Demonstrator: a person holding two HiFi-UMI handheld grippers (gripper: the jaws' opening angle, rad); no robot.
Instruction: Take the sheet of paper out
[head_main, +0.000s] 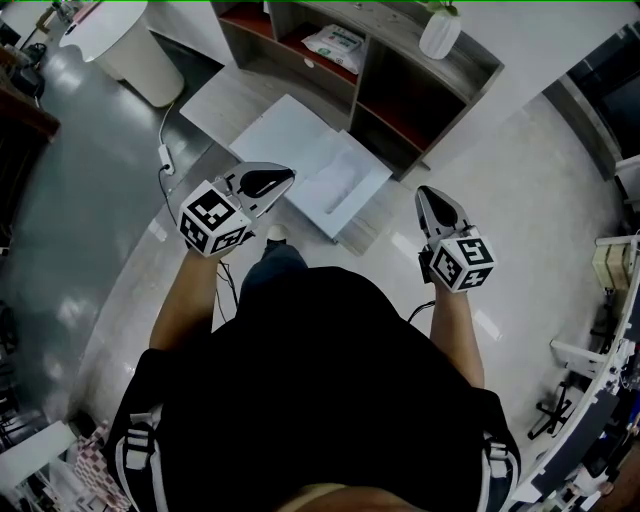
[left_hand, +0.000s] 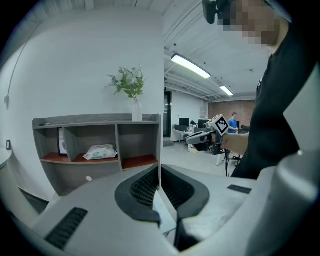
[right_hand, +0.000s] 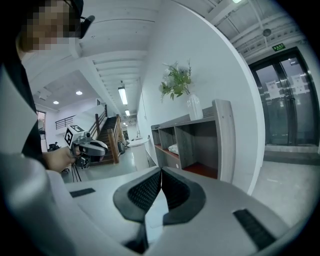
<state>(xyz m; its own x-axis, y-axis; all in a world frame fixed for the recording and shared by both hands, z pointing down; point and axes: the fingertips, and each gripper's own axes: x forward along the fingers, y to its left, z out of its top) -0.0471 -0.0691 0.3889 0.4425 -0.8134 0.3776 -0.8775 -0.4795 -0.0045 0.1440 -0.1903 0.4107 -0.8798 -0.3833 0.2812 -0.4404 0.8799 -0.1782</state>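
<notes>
Approach, judged as the step in hand, with nothing gripped yet. From the head view: left tool (head_main: 285, 178) and right tool (head_main: 428, 195) held out in front of the body above the floor (head_main: 480, 200), both aimed at a white box-like unit (head_main: 290, 135) sitting on the floor just in front of a grey shelf unit (head_main: 420, 110). Sheet of paper not told apart for sure, most likely the pale layer in the unit's open tray (head_main: 340, 180), between the two tools and beyond them. Cable (head_main: 165, 150) trailing on the floor near the left tool, a trip risk when stepping in. From the left gripper view: pads pressed together with nothing between them, facing the shelf unit with a packet (left_hand: 100, 151) in one compartment and a vase (left_hand: 136, 111) of greenery on top; white unit below the frame. From the right gripper view: pads likewise closed on nothing, same shelf unit ahead. Next move, as a judgement: crouch or reach down, spread one tool, pinch the sheet's free edge and draw it out flat, minding the tray's walls and the shelf unit close behind.
</notes>
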